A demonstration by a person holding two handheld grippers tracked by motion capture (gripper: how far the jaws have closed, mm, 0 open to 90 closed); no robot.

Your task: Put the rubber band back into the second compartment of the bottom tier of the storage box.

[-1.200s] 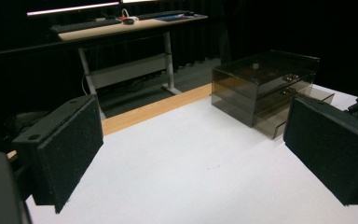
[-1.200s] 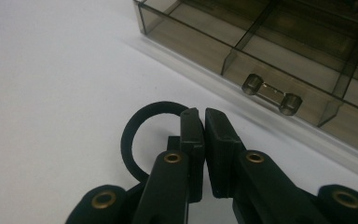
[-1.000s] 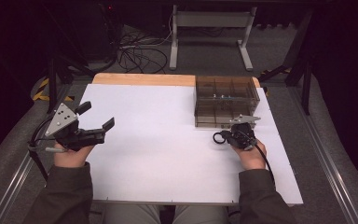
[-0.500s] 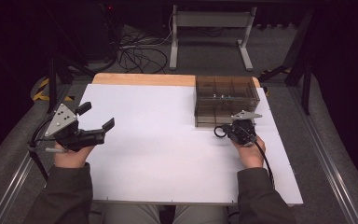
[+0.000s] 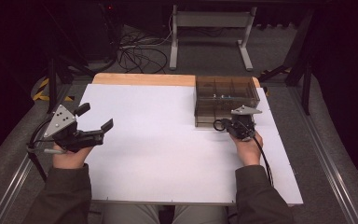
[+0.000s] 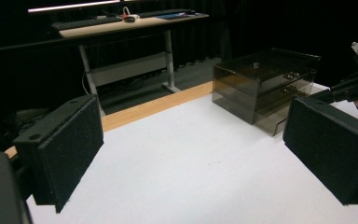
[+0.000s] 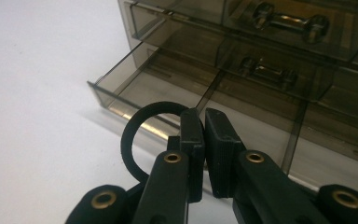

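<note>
Right hand-held gripper pinching thin black rubber ring, jaws pressed together on its band. Since a second ago: nudged slightly forward, now at front of smoky translucent plastic drawer cabinet at far right of white tabletop. Ring hangs just over front lip of pulled-out bottom drawer, not yet inside. Judgement: drop-off is imminent; needs a little more reach before release. Left hand-held gripper unchanged, jaws spread, idle above tabletop's left side, well apart from cabinet.

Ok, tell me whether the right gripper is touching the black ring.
Touching. The right gripper view shows the right gripper with its jaws closed on the black ring, which sticks out to the side in front of the open bottom drawer.
</note>
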